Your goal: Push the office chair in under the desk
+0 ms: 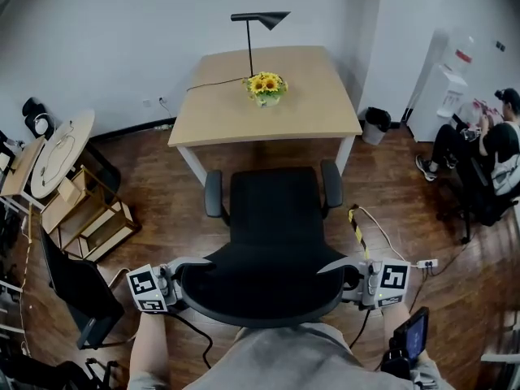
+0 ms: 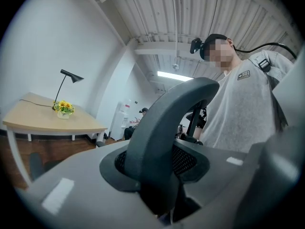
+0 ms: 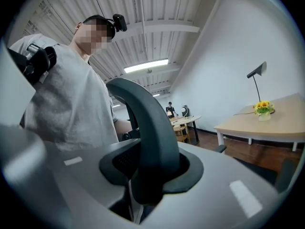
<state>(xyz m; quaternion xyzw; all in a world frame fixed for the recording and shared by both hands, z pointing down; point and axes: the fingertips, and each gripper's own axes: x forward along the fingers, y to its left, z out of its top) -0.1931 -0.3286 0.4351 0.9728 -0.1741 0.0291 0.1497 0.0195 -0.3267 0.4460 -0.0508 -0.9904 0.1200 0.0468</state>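
Clamping chair backrest [image 1: 268,295]: left gripper [image 1: 184,283], right gripper [image 1: 348,276]

The office chair [image 1: 275,210] stands before the desk [image 1: 313,96], which bears flowers [image 1: 266,86] and a lamp [image 1: 258,19].

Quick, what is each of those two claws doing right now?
Left gripper: closed on the chair backrest, at its rim.
Right gripper: closed on the same rim.
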